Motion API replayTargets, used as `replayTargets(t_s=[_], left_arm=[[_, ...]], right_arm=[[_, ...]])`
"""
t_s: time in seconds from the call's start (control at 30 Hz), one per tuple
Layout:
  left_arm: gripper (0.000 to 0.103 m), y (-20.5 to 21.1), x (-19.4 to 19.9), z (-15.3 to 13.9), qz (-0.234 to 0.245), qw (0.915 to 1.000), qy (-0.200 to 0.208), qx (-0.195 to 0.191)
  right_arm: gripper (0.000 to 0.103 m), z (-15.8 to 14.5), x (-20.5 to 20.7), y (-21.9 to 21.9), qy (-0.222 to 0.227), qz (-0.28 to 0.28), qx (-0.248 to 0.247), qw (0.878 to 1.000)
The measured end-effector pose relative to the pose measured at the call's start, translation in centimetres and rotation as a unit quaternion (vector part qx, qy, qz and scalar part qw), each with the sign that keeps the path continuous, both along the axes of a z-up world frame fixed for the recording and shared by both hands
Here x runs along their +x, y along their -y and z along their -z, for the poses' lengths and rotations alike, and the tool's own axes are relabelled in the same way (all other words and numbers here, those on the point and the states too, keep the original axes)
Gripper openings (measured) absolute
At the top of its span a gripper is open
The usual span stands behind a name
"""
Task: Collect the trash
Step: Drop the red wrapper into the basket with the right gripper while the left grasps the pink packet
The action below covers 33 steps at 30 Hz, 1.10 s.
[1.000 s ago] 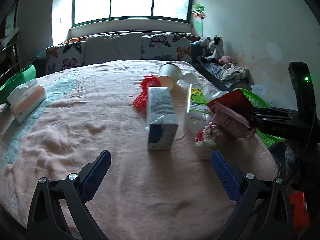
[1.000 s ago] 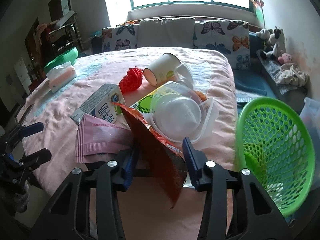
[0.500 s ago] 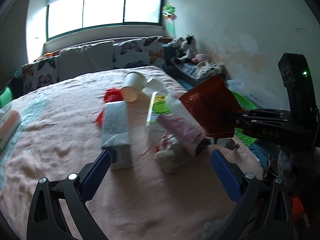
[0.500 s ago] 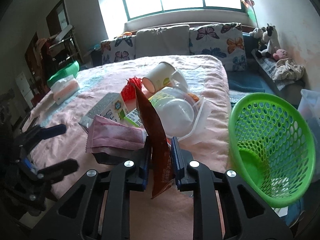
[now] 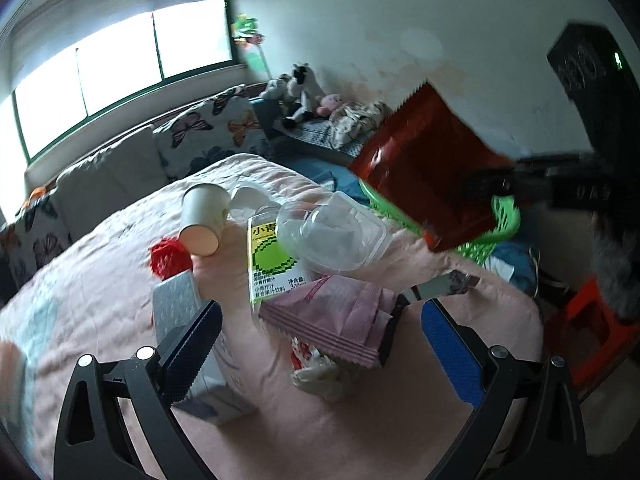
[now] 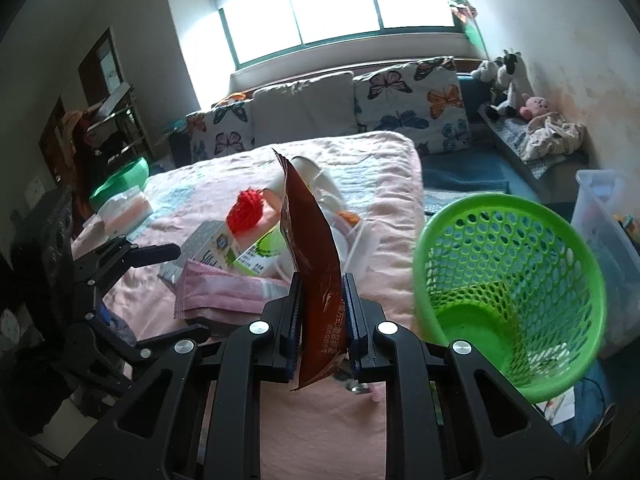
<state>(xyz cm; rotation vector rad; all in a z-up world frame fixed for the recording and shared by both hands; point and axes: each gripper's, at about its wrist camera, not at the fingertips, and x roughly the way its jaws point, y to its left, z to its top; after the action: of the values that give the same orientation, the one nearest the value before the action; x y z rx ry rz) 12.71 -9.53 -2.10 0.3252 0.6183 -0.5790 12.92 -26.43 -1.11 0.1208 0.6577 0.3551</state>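
My right gripper (image 6: 321, 300) is shut on a dark red snack wrapper (image 6: 310, 240), held upright above the bed's near edge; the left wrist view shows the same wrapper (image 5: 428, 172) lifted in front of the green basket (image 5: 496, 224). The basket (image 6: 508, 280) stands just right of the bed, beside the wrapper. My left gripper (image 5: 320, 332) is open and holds nothing, low over a pink packet (image 5: 336, 320). Around it lie a green juice carton (image 5: 272, 260), a clear plastic tub (image 5: 332, 236), a paper cup (image 5: 202, 216), red netting (image 5: 168, 260), a grey-white carton (image 5: 180, 312) and a crumpled wrapper (image 5: 320, 372).
Everything lies on a bed with a pink blanket (image 6: 320, 432). Butterfly cushions (image 6: 408, 100) line the far side. A tissue pack (image 6: 124, 212) and a green bowl (image 6: 120, 180) sit at the left edge. A clear storage box (image 6: 608, 220) stands right of the basket.
My right gripper closed on the red wrapper and lifted it off the pile, toward the basket. My left gripper rolled and slid right, over the pink packet.
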Motion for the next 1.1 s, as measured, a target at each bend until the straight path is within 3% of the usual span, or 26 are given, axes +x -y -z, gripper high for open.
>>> replayTargets(t_s=[0.17,0.23,0.3,0.67,0.77,0.8,0.83,0.9,1.1], left_arm=[[0.091,0.1,0.9,0.4,0.018,0.9998,0.002,0.002],[0.077,0.1,1.0,0.5,0.019,0.9998,-0.004,0.001],[0.074,-0.1,1.1,0.8,0.016,0.9998,-0.009,-0.003],[0.036,-0.5,1.2,1.0,0.020,0.9987,-0.028,-0.038],[0.037,-0.5,1.3,1.1,0.024,0.9978,-0.041,-0.047],[0.047,-0.5,1.4,1.1,0.021,0.9977,-0.045,-0.045],[0.065,-0.5,1.4,1.1,0.016,0.9977,-0.048,-0.044],[0.079,-0.7,1.4,0.9,0.013,0.9981,-0.040,-0.046],[0.091,-1.1,1.9,0.1,0.050,0.9977,-0.026,-0.039]], right_arm=[[0.020,0.2,0.2,1.6,-0.002,0.021,0.003,1.000],[0.020,0.4,0.3,2.0,-0.004,0.030,0.002,1.000],[0.020,0.6,0.5,2.7,-0.006,0.042,0.003,0.999],[0.020,1.6,1.3,6.0,-0.016,0.094,-0.009,0.995],[0.020,1.8,1.3,6.5,-0.018,0.101,-0.008,0.995],[0.020,1.8,1.3,6.6,-0.018,0.102,-0.008,0.995],[0.020,1.9,1.3,6.8,-0.019,0.103,-0.007,0.994],[0.020,1.9,1.4,6.9,-0.021,0.105,-0.007,0.994],[0.020,2.0,1.6,7.2,-0.025,0.108,-0.005,0.994]])
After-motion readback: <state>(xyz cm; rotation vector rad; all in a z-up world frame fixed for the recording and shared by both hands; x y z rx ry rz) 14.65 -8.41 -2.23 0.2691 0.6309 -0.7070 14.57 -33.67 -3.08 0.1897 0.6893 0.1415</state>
